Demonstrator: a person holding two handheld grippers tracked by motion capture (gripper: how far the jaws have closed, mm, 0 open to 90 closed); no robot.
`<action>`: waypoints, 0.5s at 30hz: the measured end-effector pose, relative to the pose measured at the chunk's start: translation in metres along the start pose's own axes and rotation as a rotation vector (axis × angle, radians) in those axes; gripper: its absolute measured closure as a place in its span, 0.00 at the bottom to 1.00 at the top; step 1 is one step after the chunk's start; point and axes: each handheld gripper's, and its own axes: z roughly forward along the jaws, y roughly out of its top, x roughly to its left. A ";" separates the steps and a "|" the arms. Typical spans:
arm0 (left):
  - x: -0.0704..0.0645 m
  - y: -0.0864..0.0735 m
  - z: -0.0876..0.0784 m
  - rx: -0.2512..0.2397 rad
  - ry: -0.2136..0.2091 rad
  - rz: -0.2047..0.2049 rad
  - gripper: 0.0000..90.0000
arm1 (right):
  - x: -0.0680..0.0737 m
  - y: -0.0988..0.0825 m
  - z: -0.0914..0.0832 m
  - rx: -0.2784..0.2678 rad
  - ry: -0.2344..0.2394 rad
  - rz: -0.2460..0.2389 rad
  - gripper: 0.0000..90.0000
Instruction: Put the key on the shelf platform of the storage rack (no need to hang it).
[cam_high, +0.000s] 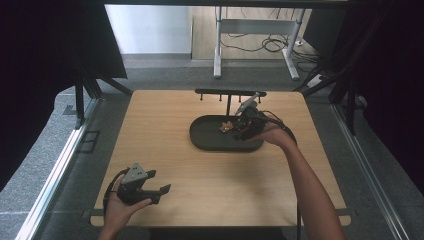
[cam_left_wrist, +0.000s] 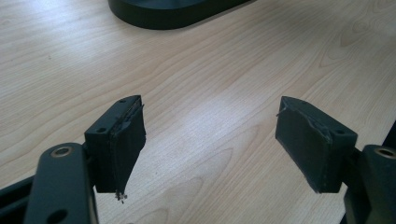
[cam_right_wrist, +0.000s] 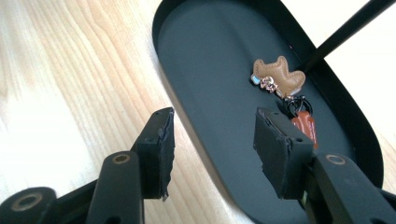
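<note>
Right gripper (cam_right_wrist: 212, 154): the jaws stand partly apart with nothing between the pads; beneath the gap lie the near rim of the black oval tray (cam_right_wrist: 205, 60) and bare table. No pad touches anything. The tan leather charm (cam_right_wrist: 279, 76) lies flat on the tray floor at about 1 o'clock from the jaw gap, just beyond the tip of the right-hand pad. A small red-brown tag (cam_right_wrist: 306, 127), joined to the charm by a dark ring, lies just beside that pad on its outer side. A thin black post (cam_right_wrist: 345, 30) rises from the tray rim at 2 o'clock.

In the high view, the right gripper (cam_high: 248, 125) hangs over the right half of the tray (cam_high: 210, 141), with the charm (cam_high: 226, 127) at 9 o'clock of it.

Left gripper (cam_left_wrist: 210, 140): jaws wide apart, holding nothing, over bare wooden table (cam_left_wrist: 196, 84). The tray edge (cam_left_wrist: 173, 11) lies well apart at 12 o'clock. In the high view this gripper (cam_high: 145, 187) sits near the table's front left corner.
</note>
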 end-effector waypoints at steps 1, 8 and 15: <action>0.000 0.000 0.000 0.002 0.000 0.002 0.27 | 0.002 -0.003 -0.003 -0.009 -0.001 0.006 0.54; -0.004 0.001 0.004 0.011 -0.004 0.009 0.27 | 0.018 -0.030 -0.021 -0.070 -0.013 0.019 0.53; -0.005 0.002 0.005 0.012 -0.005 0.010 0.27 | 0.031 -0.064 -0.035 -0.136 -0.030 0.065 0.53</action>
